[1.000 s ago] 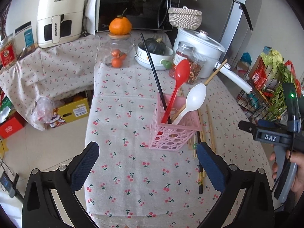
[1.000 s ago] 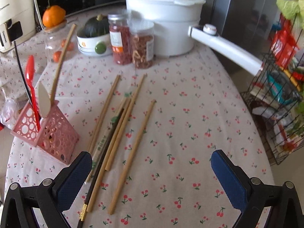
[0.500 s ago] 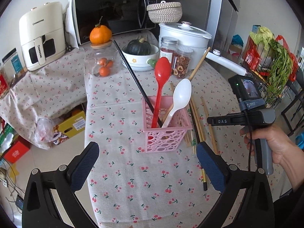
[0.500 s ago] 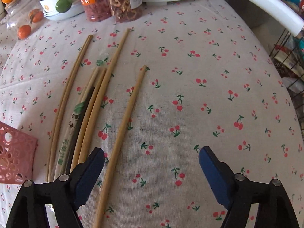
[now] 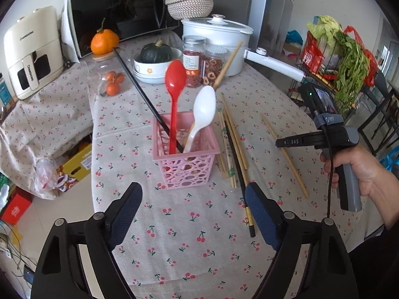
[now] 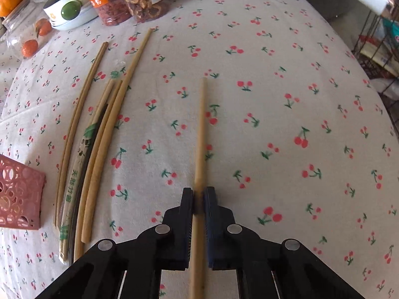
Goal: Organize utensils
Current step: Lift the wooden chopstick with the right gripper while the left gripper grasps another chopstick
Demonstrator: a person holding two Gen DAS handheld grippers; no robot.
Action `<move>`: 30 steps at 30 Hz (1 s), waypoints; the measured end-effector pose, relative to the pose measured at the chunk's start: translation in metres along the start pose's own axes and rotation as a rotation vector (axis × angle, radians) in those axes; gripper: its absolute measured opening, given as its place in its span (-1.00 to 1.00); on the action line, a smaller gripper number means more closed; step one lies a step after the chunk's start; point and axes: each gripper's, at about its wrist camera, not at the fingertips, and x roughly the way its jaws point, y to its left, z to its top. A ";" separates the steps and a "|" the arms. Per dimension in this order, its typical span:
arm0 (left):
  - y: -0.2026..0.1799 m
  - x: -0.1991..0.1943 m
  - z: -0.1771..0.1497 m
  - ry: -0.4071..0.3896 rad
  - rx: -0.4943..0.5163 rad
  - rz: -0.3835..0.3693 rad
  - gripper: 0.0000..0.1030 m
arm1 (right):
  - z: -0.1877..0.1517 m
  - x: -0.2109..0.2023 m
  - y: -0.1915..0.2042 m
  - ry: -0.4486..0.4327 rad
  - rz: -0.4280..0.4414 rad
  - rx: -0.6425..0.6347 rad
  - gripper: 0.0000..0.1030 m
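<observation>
A pink perforated utensil basket (image 5: 185, 155) stands on the cherry-print tablecloth; it holds a red spoon (image 5: 175, 87), a white spoon (image 5: 203, 114), a black chopstick (image 5: 139, 94) and a wooden one. My left gripper (image 5: 193, 214) is open and empty, just in front of the basket. My right gripper (image 6: 198, 196) is shut on a single wooden chopstick (image 6: 201, 124) lying on the cloth right of the bundle; this chopstick also shows in the left wrist view (image 5: 281, 149). Several more chopsticks (image 6: 94, 144) lie in a bundle beside the basket's corner (image 6: 17, 194).
At the table's far end stand a white pot with a long handle (image 5: 219, 39), two jars (image 5: 202, 62), a bowl with a squash (image 5: 155, 62) and a jar with oranges (image 5: 107, 74). A wire rack of vegetables (image 5: 341, 57) stands to the right. The table's edge drops off left.
My right gripper has moved down and forward to the lone wooden chopstick and shut on it. My left gripper has stayed open, shifting slightly relative to the basket.
</observation>
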 end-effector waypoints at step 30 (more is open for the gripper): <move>-0.138 0.193 0.133 0.193 0.016 0.183 -0.48 | -0.038 -0.063 -0.112 -0.082 0.144 0.072 -0.90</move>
